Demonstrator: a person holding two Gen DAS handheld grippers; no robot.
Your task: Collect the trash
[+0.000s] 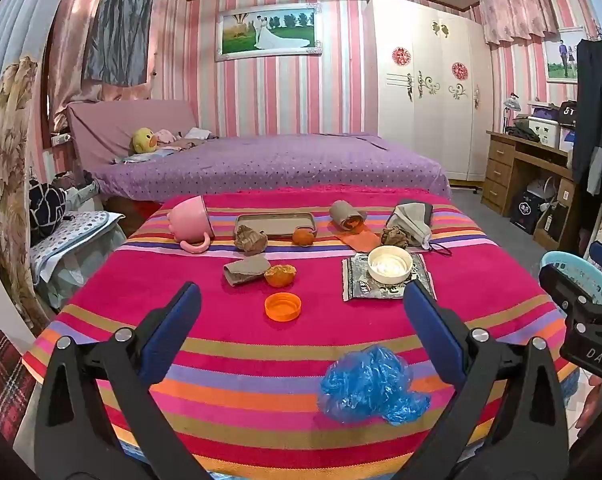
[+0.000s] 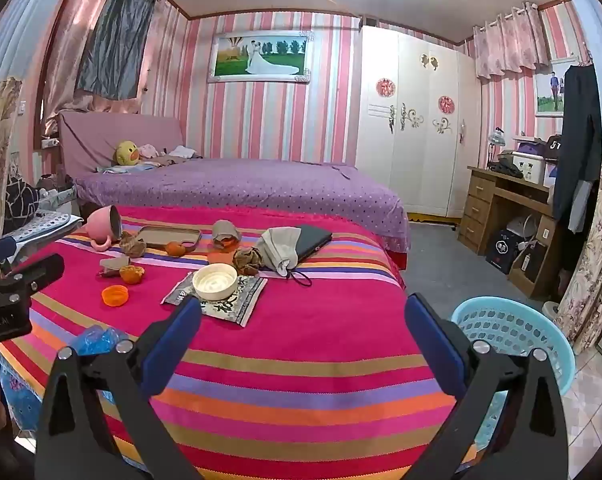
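Trash lies on a table with a striped pink cloth (image 1: 237,328). A crumpled blue plastic bag (image 1: 371,386) lies near the front, just inside my left gripper's right finger. An orange cap (image 1: 283,306), orange peel (image 1: 280,275), brown paper wads (image 1: 251,239), a white lid (image 1: 390,264) on a printed wrapper (image 1: 355,290) lie further back. My left gripper (image 1: 301,298) is open and empty above the front of the table. My right gripper (image 2: 303,314) is open and empty, to the right. A light blue basket (image 2: 513,332) stands right of the table.
A tipped pink mug (image 1: 191,220), a tan tray (image 1: 275,224), a grey pouch (image 1: 411,220) and a dark case (image 2: 315,238) lie at the table's back. A purple bed (image 1: 261,160) is behind. A wooden desk (image 2: 501,204) stands at the right.
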